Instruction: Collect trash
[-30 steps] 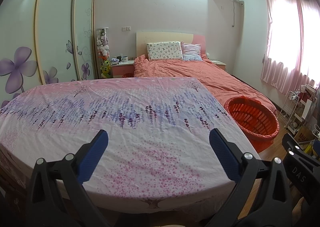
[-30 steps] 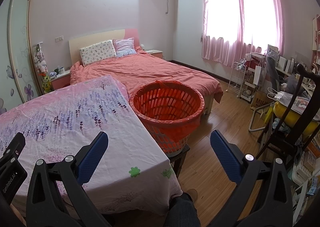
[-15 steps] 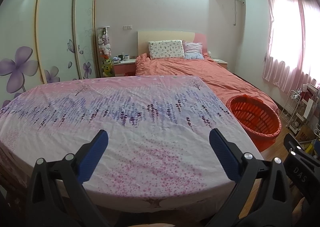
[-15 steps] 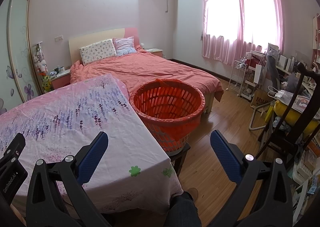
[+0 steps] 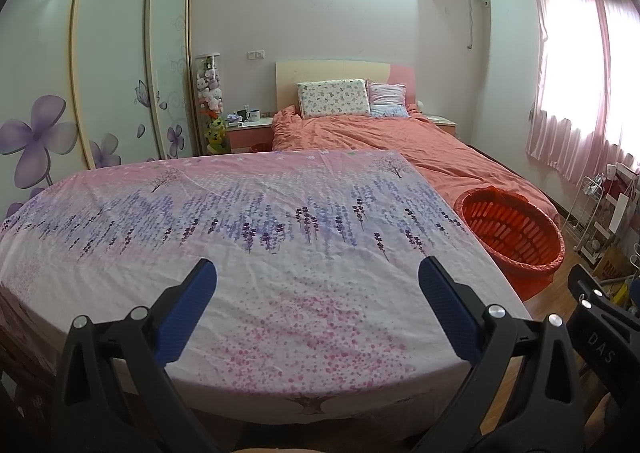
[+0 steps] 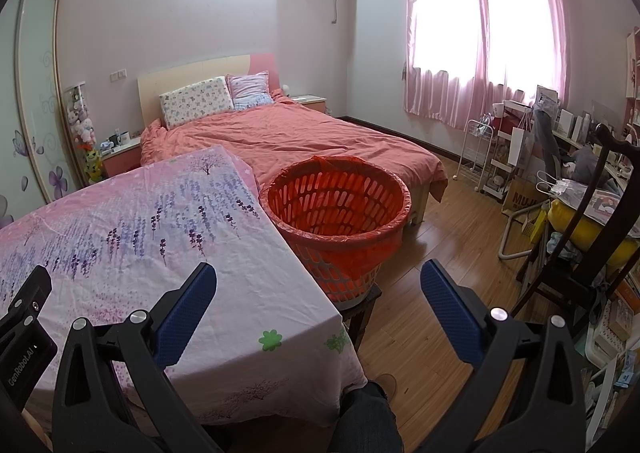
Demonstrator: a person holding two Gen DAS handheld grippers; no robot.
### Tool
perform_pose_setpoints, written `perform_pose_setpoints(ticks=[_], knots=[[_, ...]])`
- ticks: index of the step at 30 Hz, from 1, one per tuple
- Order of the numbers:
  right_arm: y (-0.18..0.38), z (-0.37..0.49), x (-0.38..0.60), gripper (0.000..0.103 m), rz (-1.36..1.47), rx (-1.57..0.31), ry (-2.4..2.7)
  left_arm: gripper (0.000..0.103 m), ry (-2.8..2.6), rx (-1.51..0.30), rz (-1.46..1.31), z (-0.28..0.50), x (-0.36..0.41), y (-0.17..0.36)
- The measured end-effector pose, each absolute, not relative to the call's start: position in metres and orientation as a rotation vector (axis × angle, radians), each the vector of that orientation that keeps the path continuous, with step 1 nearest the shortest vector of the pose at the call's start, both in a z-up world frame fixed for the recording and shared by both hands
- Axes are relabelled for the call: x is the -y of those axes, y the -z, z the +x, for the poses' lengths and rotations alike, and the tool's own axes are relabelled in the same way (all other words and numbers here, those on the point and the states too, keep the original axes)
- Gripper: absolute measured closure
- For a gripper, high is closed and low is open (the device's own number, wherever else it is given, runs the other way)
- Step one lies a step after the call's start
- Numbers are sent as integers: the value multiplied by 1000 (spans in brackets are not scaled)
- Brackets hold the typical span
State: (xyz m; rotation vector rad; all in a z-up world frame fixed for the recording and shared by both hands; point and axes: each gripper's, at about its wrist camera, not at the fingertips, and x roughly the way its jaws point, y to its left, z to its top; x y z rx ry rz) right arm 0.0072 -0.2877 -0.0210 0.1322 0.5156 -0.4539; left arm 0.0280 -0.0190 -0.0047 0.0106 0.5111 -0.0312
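Note:
A red slatted basket [image 6: 336, 209] lined with a red bag stands on a low dark stool just right of the table; it also shows at the right in the left wrist view, basket [image 5: 512, 237]. My left gripper [image 5: 316, 285] hovers open over the near edge of the table covered with a pink lavender-print cloth [image 5: 248, 221]. My right gripper [image 6: 318, 289] is open too, held above the table's right corner [image 6: 240, 293] and the basket's near side. Nothing sits between either pair of blue pads. No trash shows on the cloth.
A bed with an orange cover [image 6: 304, 137] lies behind the table and basket. A sliding wardrobe [image 5: 112, 65] lines the left wall. A white wire cart [image 6: 478, 157], a dark chair [image 6: 592, 237] and a cluttered desk crowd the right side. A person's trouser leg [image 6: 368, 417] shows below.
The left wrist view has tilted slightly upward and left, so the table and basket sit a bit lower and further right. The right wrist view barely shifts. Both grippers stay open.

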Motion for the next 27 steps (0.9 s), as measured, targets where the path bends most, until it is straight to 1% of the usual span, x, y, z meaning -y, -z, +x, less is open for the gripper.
perform_pose_setpoints(ticks=[27], knots=[[22,7,288,2,134,-518,453,4,35,-514,19,28,17,5]])
